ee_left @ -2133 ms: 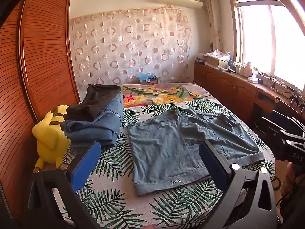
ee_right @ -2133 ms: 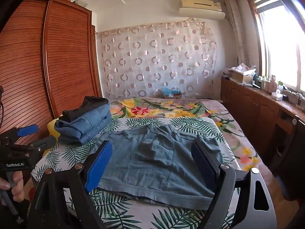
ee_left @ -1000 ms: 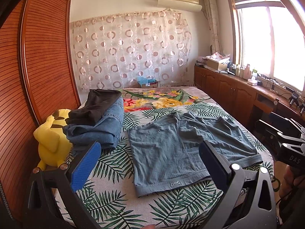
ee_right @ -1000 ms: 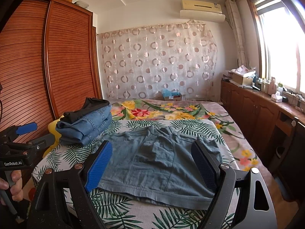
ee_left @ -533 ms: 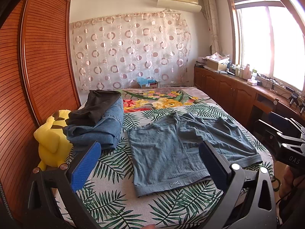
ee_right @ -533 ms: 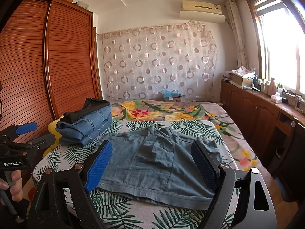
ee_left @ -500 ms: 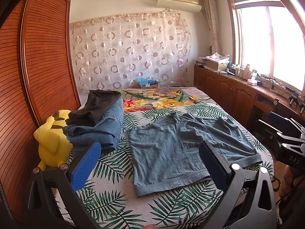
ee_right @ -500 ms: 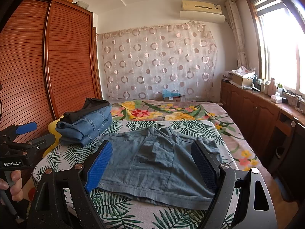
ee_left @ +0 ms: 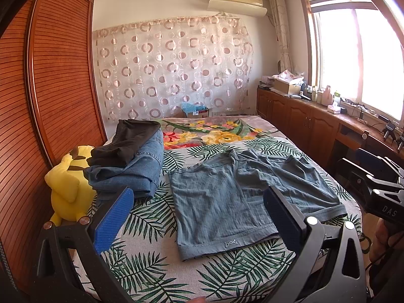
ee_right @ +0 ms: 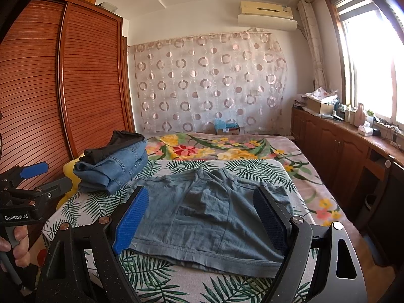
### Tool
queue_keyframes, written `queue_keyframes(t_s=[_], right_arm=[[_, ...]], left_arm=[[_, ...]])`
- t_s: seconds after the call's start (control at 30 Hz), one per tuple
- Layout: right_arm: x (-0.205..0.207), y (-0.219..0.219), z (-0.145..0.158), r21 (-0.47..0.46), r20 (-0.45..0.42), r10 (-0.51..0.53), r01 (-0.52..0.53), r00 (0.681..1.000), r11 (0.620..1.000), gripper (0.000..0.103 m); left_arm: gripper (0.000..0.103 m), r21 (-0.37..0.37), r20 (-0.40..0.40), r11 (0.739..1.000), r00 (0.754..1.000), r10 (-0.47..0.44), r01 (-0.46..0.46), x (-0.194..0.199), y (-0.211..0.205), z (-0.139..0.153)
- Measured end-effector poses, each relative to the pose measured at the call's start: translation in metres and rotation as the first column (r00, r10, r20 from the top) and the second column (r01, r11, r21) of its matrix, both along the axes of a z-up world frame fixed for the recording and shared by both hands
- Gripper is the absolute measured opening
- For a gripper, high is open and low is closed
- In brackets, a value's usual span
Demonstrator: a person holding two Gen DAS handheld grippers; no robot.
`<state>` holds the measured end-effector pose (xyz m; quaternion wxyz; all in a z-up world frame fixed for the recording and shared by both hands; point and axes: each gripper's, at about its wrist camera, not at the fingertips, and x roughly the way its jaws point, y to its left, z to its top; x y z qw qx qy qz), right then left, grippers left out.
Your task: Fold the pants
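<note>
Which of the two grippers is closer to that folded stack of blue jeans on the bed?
Left. The left gripper hovers beside the folded stack of blue jeans; the right gripper hovers across the spread grey-blue shorts.

A bed [ee_left: 151, 257] with a leaf-print cover carries spread blue-grey shorts [ee_left: 242, 197] beside stacked folded clothes [ee_left: 131, 161].

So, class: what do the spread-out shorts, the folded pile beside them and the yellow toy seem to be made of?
Shorts: soft, matte grey-blue cloth, probably cotton; it shows a crinkled weave and lies limp.
Folded pile: blue denim, with stitched seams and a faded wash, under a dark matte garment of unclear fabric.
Yellow toy: plush, with a fuzzy, stuffed look.
</note>
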<state>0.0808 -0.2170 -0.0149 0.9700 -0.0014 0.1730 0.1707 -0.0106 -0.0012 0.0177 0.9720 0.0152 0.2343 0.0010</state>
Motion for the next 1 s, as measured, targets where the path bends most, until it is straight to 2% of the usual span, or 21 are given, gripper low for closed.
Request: queue_keyframes(t_s=[0.47, 0.7, 1.0], right_arm=[[0.000, 0.001, 0.000, 0.000, 0.000, -0.003, 0.003, 1.000, 1.000, 0.086], [0.004, -0.003, -0.005, -0.008, -0.014, -0.012, 0.012, 1.000, 1.000, 0.086], [0.016, -0.008, -0.015, -0.026, -0.053, -0.031, 0.029, 0.998, 0.999, 0.086]], left_arm=[[0.103, 0.001, 0.002, 1.000, 1.000, 0.000, 0.000, -0.001, 0.000, 0.000], [0.103, 0.008, -0.024, 1.000, 1.000, 0.000, 0.000, 0.005, -0.001, -0.001], [0.103, 0.004, -0.085, 1.000, 0.996, -0.021, 0.021, 0.023, 0.003, -0.027]])
